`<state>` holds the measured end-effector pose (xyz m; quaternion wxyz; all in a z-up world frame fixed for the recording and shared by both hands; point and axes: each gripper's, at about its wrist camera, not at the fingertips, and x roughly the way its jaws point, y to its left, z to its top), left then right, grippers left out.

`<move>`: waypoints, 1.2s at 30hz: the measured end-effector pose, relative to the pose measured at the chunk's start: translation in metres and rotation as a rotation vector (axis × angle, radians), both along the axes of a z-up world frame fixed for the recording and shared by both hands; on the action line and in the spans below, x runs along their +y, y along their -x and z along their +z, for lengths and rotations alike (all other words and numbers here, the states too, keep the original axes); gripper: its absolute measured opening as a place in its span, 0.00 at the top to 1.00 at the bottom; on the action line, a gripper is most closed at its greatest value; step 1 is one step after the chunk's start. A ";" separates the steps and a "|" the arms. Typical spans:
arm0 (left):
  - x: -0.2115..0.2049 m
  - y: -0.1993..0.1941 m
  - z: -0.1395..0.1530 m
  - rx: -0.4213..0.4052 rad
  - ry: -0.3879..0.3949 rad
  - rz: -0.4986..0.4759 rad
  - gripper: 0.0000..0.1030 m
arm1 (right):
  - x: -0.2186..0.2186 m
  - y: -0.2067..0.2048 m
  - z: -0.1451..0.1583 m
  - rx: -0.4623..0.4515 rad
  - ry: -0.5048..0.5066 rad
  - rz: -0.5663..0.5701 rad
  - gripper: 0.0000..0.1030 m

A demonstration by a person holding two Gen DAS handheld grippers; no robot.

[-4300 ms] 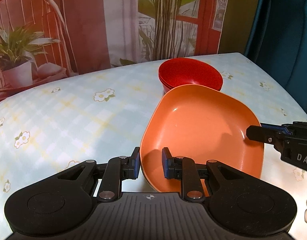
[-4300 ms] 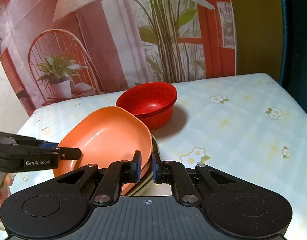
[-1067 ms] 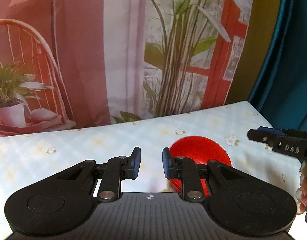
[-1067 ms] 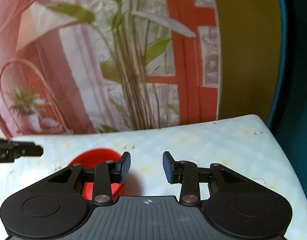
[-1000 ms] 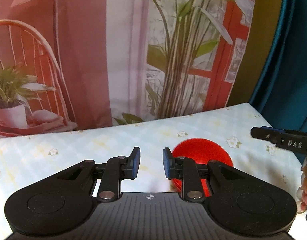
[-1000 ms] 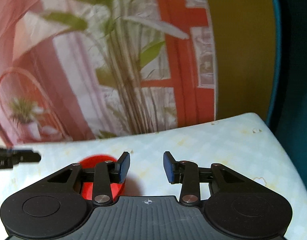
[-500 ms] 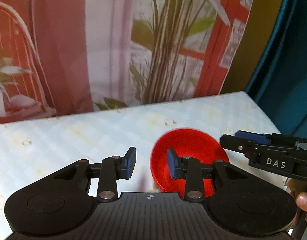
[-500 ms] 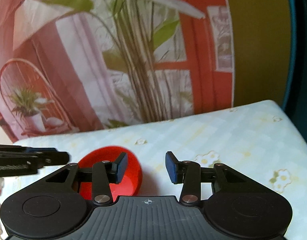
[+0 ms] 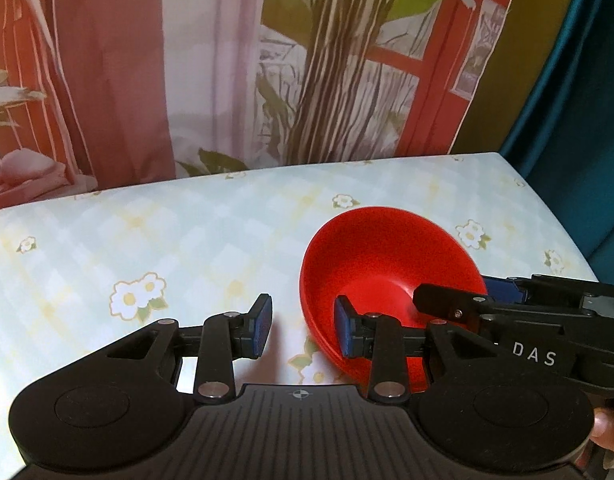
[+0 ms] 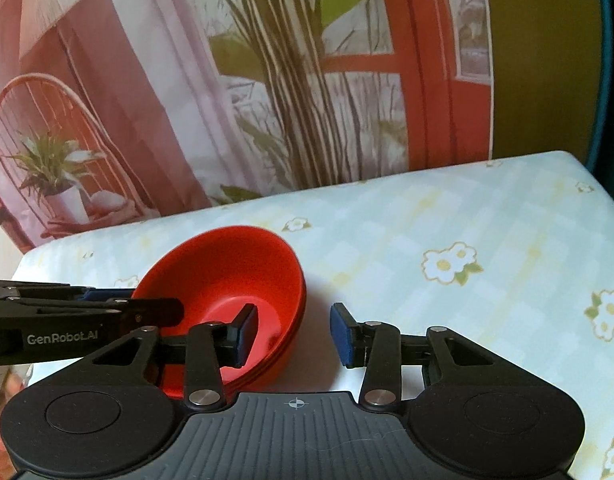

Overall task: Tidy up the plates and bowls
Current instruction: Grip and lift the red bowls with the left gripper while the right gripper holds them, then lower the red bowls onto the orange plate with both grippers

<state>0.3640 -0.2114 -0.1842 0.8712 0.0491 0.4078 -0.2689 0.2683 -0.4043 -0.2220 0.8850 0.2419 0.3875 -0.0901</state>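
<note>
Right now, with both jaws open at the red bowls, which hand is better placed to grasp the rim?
Neither clearly. The left gripper straddles the near-left rim of the red bowls; the right gripper straddles the right rim. Both have one finger inside, so a two-handed lift looks likely.

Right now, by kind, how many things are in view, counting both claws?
Red bowl stack: 1 (number of nested bowls unclear)
Claws: 2, the left claw and the right claw, both open
Total: 3
</note>
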 end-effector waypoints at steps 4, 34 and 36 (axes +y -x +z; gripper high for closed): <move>0.003 -0.002 -0.001 0.012 0.024 -0.004 0.71 | 0.004 -0.003 0.000 0.010 -0.004 0.013 0.70; 0.021 0.045 0.051 -0.085 0.041 -0.035 0.84 | 0.016 0.022 0.049 -0.062 0.030 0.001 0.86; 0.025 0.051 0.053 -0.089 0.044 -0.033 0.84 | 0.019 0.026 0.052 -0.066 0.030 0.005 0.86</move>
